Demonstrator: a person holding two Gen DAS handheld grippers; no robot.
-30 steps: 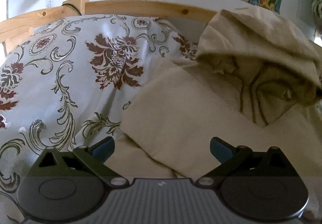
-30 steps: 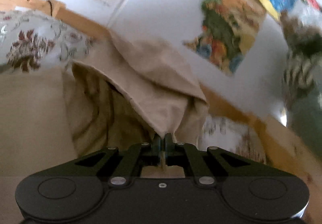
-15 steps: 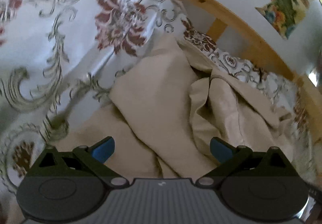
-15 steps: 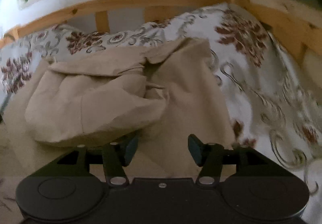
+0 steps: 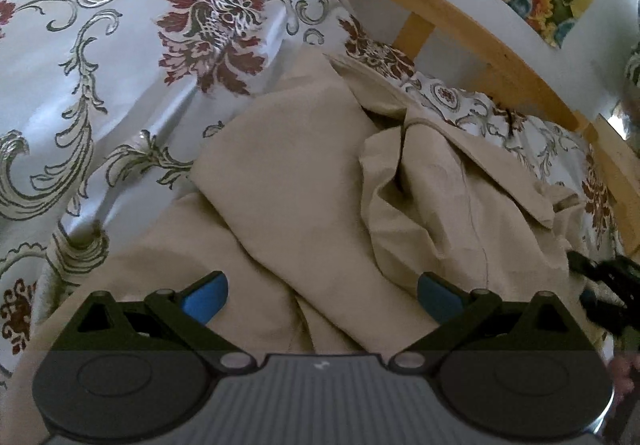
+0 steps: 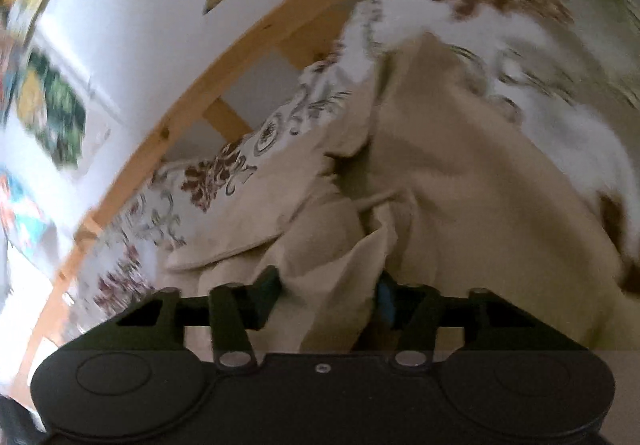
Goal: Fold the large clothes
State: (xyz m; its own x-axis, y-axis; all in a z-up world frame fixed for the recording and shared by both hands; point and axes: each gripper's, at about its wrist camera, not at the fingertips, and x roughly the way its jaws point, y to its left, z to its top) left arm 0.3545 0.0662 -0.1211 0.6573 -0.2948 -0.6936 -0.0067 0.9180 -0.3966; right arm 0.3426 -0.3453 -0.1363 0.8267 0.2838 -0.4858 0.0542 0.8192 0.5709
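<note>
Left wrist view: the left gripper (image 5: 322, 295) has its jaws spread wide over the beige hoodie (image 5: 304, 181), gripping nothing; the hoodie's crumpled on the flowery bedspread (image 5: 120, 57). Right wrist view: the right gripper (image 6: 328, 295) is about half open with jaws closing, a hoodie (image 6: 440, 173) fold poking up between them, though it's pretty blurry.

beige hooded garment (image 5: 304, 181) lies crumpled, partly folded, on the floral bedspread (image 5: 100, 85).
</note>
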